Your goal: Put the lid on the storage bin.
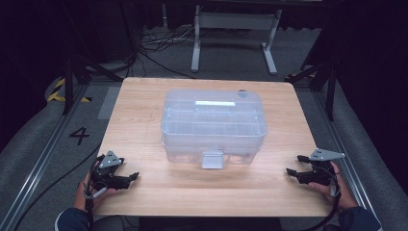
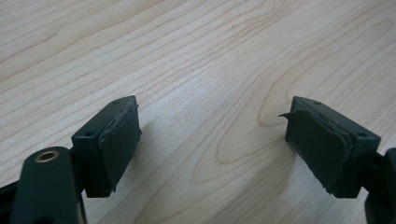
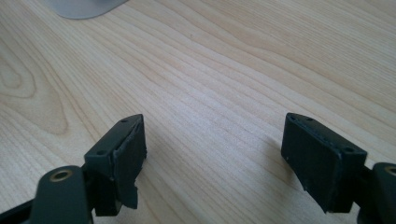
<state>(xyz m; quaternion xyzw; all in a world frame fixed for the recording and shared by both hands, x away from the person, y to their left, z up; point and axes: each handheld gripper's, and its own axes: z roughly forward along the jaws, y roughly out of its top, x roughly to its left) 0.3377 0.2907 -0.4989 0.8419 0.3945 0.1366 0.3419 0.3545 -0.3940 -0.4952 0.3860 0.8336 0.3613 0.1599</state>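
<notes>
A clear plastic storage box [image 1: 213, 125] with a lid, a white handle and a front latch sits in the middle of the wooden table [image 1: 144, 139]. My left gripper [image 1: 129, 179] rests near the table's front left corner, held by a hand, jaws pointing right. In the left gripper view that gripper [image 2: 212, 140] stands open over bare wood. My right gripper [image 1: 294, 168] lies near the front right edge, jaws pointing left toward the box. In the right gripper view it [image 3: 214, 154] is open too, nothing between the pads.
A pale box corner [image 3: 84, 7] shows at the top left of the right gripper view. Beyond the table stand a white desk frame [image 1: 234, 33], loose cables [image 1: 159, 43] on grey floor and dark tripod legs [image 1: 77, 72] at both sides.
</notes>
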